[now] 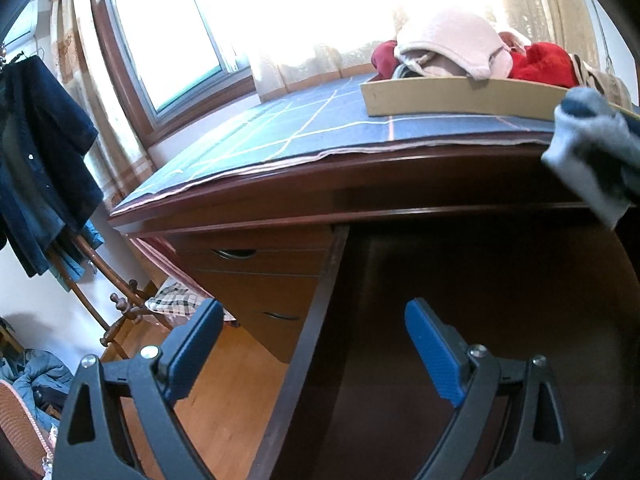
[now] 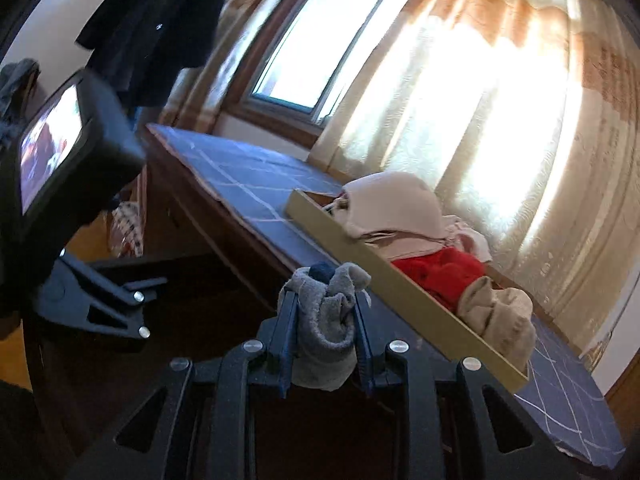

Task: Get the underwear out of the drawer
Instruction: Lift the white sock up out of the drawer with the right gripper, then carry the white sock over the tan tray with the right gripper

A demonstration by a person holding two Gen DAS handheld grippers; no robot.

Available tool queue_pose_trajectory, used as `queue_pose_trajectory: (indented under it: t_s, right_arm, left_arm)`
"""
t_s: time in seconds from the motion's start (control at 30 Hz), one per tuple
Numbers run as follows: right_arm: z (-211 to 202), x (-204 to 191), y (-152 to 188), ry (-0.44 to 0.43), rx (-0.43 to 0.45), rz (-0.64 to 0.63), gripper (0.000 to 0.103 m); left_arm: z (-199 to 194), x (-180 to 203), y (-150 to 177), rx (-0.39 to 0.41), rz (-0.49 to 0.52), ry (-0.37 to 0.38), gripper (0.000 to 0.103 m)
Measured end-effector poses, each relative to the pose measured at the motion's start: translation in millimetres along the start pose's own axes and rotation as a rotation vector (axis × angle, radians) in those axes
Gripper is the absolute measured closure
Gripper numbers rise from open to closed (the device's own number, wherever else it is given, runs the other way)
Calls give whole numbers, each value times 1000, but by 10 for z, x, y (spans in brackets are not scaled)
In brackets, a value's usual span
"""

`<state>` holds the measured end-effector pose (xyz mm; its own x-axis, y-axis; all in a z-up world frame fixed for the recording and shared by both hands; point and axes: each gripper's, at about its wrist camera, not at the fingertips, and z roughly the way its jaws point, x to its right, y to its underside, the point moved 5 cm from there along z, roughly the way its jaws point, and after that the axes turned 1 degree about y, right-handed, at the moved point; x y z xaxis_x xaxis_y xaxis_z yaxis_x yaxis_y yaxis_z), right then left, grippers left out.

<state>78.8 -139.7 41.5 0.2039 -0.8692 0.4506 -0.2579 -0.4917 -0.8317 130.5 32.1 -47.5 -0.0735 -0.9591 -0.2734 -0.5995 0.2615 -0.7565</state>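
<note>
**Grey garment held above the open drawer**

Item 1. Grey underwear (image 2: 326, 320): a bunched grey knit piece with a dark blue patch at its top. It is pinched between the two blue pads of the right tongs (image 2: 325, 300), which are drawn narrow on the cloth, and it hangs down below them. It is out of the drawer, level with the bench's near edge. In the left wrist view the same piece shows at the far right edge (image 1: 592, 148), in front of the bench's rim.

Item 2. Left tongs (image 1: 314, 346): spread wide, nothing between the blue pads, hovering above the open drawer (image 1: 480, 320). The drawer's inside is dark; its contents cannot be made out.

Item 3. Bench (image 1: 280, 196): dark red-brown wood, its top covered by a blue cloth with pale crossing lines (image 1: 280, 128). Two closed drawers with recessed handles (image 1: 256, 276) sit to the left of the open one.

Item 4. Shallow cardboard tray (image 2: 400, 292): on the cloth at the right of the bench, holding a pale pink garment (image 2: 388, 204), a red one (image 2: 448, 276) and a beige one (image 2: 500, 312).

Item 5. Surroundings: a window (image 1: 168, 40) and light curtains (image 2: 500, 120) behind the bench; dark clothes (image 1: 40, 160) hanging on a wooden stand at far left.
</note>
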Motion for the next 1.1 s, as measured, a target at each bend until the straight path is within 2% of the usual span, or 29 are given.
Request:
queue_pose_trajectory:
  t_s: [0.6, 0.77, 1.1]
  right_arm:
    - [-237, 491, -254, 59, 88, 185, 75]
    - [-278, 617, -316, 72, 89, 232, 75]
    - [3, 802, -524, 114, 50, 295, 75]
  left_arm:
    - [-11, 13, 1, 10, 8, 3, 9]
    - [-13, 12, -1, 11, 10, 3, 9]
    - [-26, 12, -10, 16, 7, 3, 9]
